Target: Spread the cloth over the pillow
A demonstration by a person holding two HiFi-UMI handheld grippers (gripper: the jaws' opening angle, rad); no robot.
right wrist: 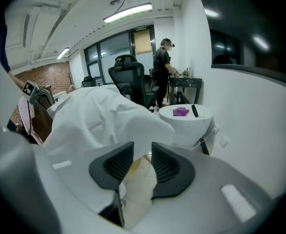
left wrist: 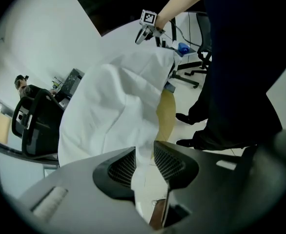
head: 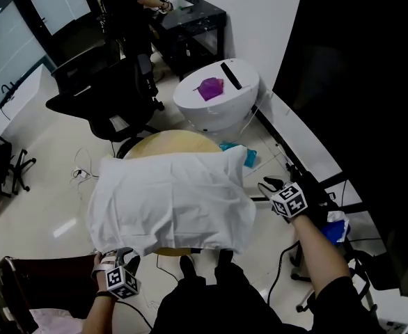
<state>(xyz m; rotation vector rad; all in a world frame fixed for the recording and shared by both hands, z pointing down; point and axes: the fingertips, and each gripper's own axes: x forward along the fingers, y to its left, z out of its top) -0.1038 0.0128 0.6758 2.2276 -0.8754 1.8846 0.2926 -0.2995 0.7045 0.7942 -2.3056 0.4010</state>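
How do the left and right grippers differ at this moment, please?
The left gripper is at the cloth's near corner; the right gripper stands off its right side, clear of it. The cloth's edge shows just beyond the left jaws; none of it shows between the right jaws. Both are open and hold nothing.

Pillow wholly under white cloth point(head: 169, 200), yellow tabletop point(head: 183, 142) mostly covered

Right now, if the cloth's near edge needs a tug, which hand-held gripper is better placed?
Left, probably. The left hand-held gripper sits at the cloth's near-left corner, jaws apart. The right hand-held gripper stands off its right side, farther from that edge.
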